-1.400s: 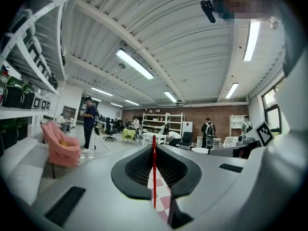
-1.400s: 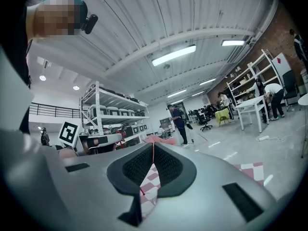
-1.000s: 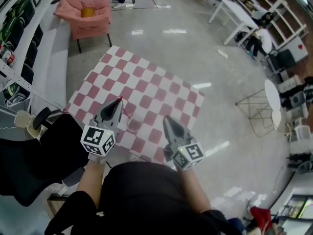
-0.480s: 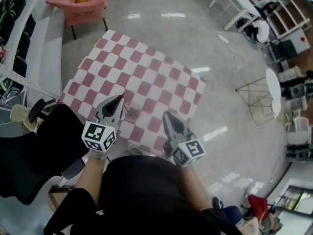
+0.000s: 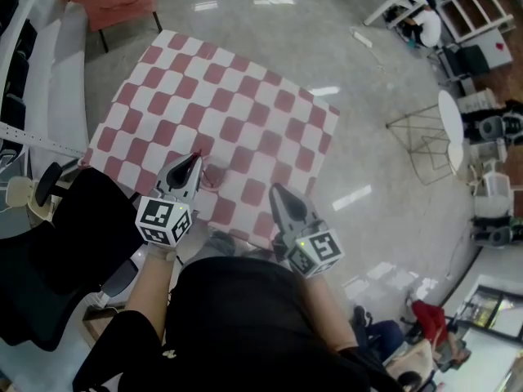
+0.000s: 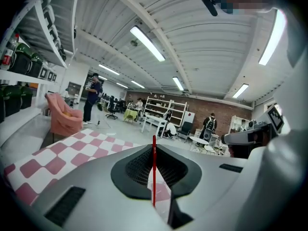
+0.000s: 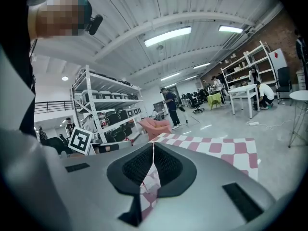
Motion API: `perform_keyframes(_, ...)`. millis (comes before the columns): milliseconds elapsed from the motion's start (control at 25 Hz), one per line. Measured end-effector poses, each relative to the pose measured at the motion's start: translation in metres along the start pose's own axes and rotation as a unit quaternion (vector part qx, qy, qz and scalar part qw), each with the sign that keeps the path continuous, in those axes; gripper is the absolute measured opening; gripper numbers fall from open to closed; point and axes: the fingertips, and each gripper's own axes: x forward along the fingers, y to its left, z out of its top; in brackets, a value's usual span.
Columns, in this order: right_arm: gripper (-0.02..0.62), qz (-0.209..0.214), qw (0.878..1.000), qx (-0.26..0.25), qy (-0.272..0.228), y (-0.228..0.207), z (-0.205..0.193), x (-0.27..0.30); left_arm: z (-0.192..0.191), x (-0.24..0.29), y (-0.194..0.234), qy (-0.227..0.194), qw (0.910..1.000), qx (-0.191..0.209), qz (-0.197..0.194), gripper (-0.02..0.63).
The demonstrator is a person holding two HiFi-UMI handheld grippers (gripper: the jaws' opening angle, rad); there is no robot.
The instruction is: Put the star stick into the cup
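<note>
Head view: the left gripper and the right gripper reach over the near edge of a red-and-white checked mat spread on the floor. A clear cup stands on the mat just beside the left gripper's tip, between the two grippers.

Left gripper view: the jaws are clamped on the star stick, a thin red rod held upright. Its lower end overlaps the cup below. Whether it is inside cannot be determined.

Right gripper view: the jaws are closed together with nothing between them.
</note>
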Motion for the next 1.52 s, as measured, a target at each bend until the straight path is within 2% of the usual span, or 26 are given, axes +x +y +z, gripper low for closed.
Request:
perform_keyframes(320, 0.021, -0.025, 0.999, -0.011, 0.038, -0.009, -0.018, -0.007, -0.018, 0.016, 0.021, 0.013, 0.9998, -0.012, 0.009, 0.054)
perform_keyframes(520, 0.021, -0.023, 0.999, 0.000, 0.023, -0.009, -0.013, -0.007, -0.020, 0.025, 0.031, 0.017, 0.9996, -0.014, 0.019, 0.055)
perform_keyframes(840, 0.021, -0.030, 0.999, -0.004, 0.040, -0.013, -0.017, -0.007, -0.029, 0.033, 0.046, 0.030, 0.9989, -0.019, 0.029, 0.055)
perform_keyframes(960, 0.021, -0.024, 0.999, -0.001, 0.028, -0.014, -0.016, -0.005, -0.031, 0.034, 0.046, 0.034, 0.9988, -0.016, 0.030, 0.071)
perform_keyframes(1240, 0.021, -0.018, 1.000, -0.001, 0.024, -0.015, -0.015, -0.006, -0.024, 0.033, 0.043, 0.036, 0.9987, -0.004, 0.036, 0.141)
perform_keyframes(1400, 0.021, -0.025, 0.999, -0.005, 0.028, -0.019, -0.012, -0.018, -0.008, 0.024, 0.027, 0.026, 0.9990, 0.011, 0.035, 0.144)
perform_keyframes(1520, 0.021, -0.031, 1.000, 0.004, 0.005, -0.023, 0.000, -0.027, 0.010, 0.020, 0.006, 0.013, 0.9992, 0.027, 0.026, 0.143)
